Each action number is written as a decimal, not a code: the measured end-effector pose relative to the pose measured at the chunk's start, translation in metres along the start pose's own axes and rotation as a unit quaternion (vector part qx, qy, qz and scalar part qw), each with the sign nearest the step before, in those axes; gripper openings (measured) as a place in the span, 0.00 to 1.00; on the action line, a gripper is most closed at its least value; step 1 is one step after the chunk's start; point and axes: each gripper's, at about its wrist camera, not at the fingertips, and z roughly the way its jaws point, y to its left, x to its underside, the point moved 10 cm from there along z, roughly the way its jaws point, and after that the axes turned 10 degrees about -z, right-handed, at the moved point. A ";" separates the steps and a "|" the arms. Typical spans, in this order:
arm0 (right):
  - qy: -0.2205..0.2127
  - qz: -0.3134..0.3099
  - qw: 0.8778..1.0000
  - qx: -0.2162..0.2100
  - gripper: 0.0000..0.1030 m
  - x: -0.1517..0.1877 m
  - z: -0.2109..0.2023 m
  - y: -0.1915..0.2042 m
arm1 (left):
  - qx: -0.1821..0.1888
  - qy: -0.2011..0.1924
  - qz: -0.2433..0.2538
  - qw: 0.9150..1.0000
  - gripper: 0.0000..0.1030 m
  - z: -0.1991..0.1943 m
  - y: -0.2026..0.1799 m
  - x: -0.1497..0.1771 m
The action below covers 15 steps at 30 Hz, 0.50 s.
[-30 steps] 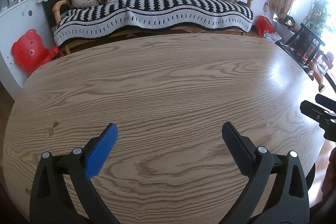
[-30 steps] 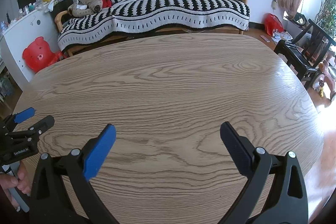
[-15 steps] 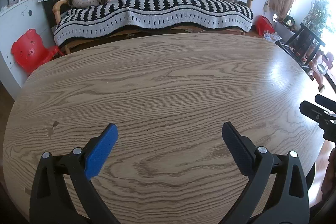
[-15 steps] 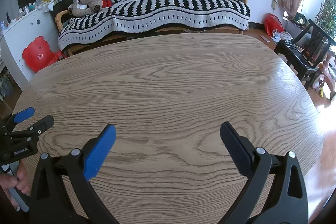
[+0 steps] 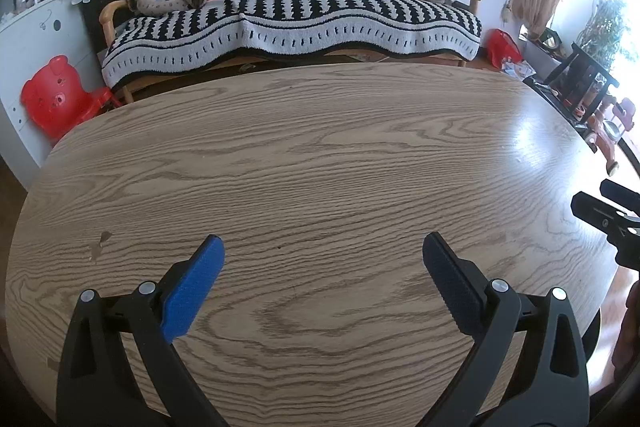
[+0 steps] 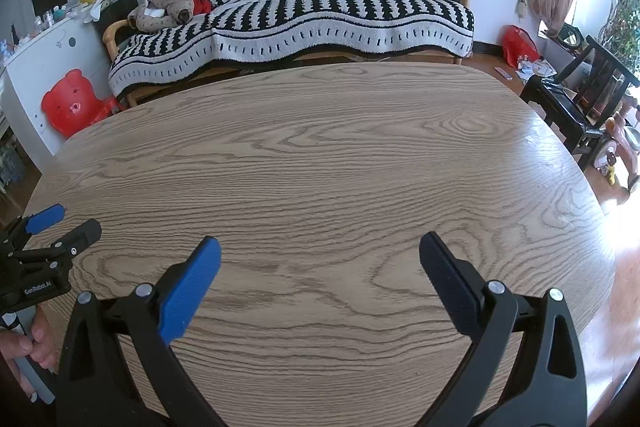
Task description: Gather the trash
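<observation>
Trash was nowhere I could make out on the wooden table (image 5: 320, 155); past its far edge stood a sofa under a black-and-white striped blanket (image 5: 296, 15), a red bear chair (image 5: 52, 99) and a dark chair (image 6: 576, 99). I held my left gripper (image 5: 323, 255) and right gripper (image 6: 320, 253) wide apart, grasping nothing. The fisheye rims cut off the room's corners.
</observation>
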 end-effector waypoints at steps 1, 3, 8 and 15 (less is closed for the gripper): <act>0.000 0.000 1.000 0.000 0.93 0.000 -0.001 0.000 | 0.000 0.000 0.000 1.000 0.94 0.000 0.000 0.000; -0.002 0.000 1.000 0.001 0.93 0.000 -0.001 -0.001 | -0.001 0.001 0.000 1.000 0.94 0.000 0.000 0.000; -0.003 0.001 1.000 0.002 0.93 0.002 -0.001 -0.004 | 0.000 0.002 -0.001 1.000 0.94 0.001 0.001 -0.001; 0.002 0.001 1.000 0.003 0.93 0.005 0.000 -0.009 | 0.001 0.002 0.000 1.000 0.94 0.002 0.000 0.001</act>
